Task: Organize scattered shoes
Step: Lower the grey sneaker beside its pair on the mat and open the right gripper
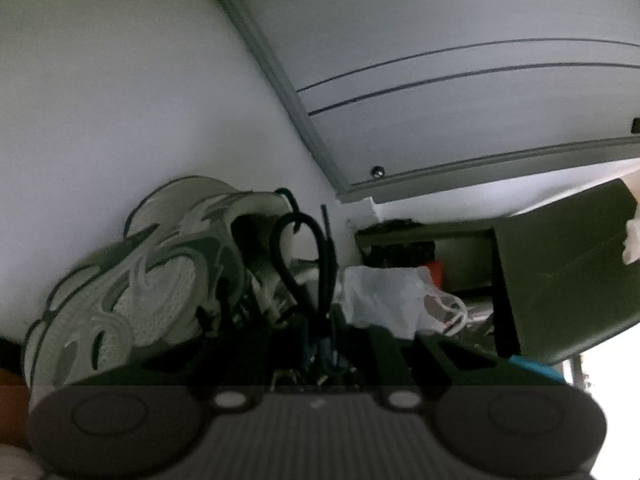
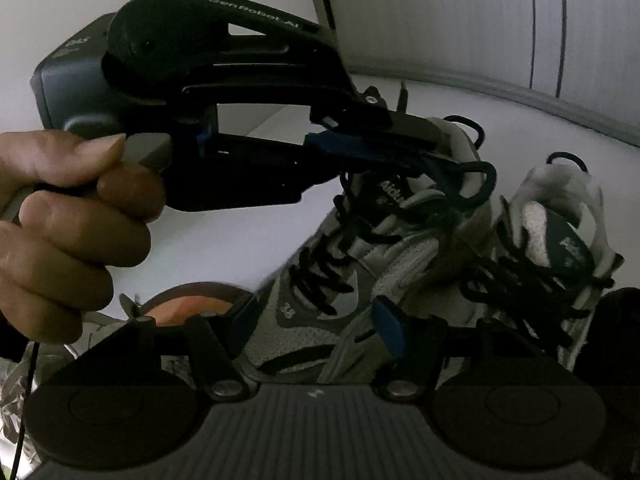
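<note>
Two grey and white sneakers with black laces are seen standing side by side on a white surface. The left sneaker (image 2: 340,280) is gripped at its tongue by the left gripper (image 2: 432,148), whose jaws are closed tight on the fabric just beside a black pull loop (image 2: 476,180). That gripper is held in a person's hand (image 2: 68,224). The right gripper (image 2: 316,316) is seen low over the same shoe's toe, its jaws partly open and apparently pressing on nothing (the view is dark there). The right sneaker (image 2: 560,248) stands untouched beside it. From the left wrist, a crumpled white plastic bag (image 1: 384,296) and a dark box (image 1: 568,264) are shown beyond.
</note>
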The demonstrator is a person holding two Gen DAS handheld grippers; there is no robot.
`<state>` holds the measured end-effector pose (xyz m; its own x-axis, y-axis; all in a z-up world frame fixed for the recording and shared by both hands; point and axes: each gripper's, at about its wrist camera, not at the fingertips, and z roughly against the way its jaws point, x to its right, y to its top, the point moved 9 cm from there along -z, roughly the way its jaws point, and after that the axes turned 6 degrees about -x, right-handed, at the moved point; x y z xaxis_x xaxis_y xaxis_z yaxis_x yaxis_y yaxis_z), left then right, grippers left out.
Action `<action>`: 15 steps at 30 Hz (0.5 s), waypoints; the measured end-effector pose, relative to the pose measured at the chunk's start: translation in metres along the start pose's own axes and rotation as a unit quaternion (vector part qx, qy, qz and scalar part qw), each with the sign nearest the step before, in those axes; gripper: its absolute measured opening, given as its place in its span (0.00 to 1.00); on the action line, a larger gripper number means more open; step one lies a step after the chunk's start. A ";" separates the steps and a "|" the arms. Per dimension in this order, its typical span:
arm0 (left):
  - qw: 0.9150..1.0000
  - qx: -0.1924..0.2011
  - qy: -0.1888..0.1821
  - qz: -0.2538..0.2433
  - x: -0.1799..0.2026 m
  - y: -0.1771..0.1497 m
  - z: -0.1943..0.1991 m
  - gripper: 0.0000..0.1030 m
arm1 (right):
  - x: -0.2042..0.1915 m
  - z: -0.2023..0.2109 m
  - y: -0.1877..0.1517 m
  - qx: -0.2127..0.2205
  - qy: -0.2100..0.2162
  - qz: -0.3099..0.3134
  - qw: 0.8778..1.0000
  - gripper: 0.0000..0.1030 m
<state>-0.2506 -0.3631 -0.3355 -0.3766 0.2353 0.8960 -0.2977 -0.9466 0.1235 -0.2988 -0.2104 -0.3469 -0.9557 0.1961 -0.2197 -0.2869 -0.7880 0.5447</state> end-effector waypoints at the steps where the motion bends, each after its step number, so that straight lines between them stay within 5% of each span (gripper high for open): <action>1: 1.000 0.009 0.006 0.006 -0.001 0.005 0.002 0.09 | 0.004 -0.001 0.000 -0.002 -0.011 -0.002 1.000 0.66; 9: 0.999 0.036 0.020 0.011 0.008 0.016 -0.005 0.09 | 0.016 -0.011 0.000 -0.012 -0.005 -0.007 1.000 0.66; 15: 0.999 0.018 0.028 0.027 0.005 0.013 -0.022 0.11 | 0.025 -0.002 -0.006 -0.016 -0.002 -0.001 1.000 0.67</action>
<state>-0.2756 -0.3698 -0.3388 -0.4393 0.1947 0.8770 -0.2452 -0.9652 0.0914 -0.3206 -0.2019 -0.3577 -0.9556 0.1992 -0.2172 -0.2859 -0.8056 0.5189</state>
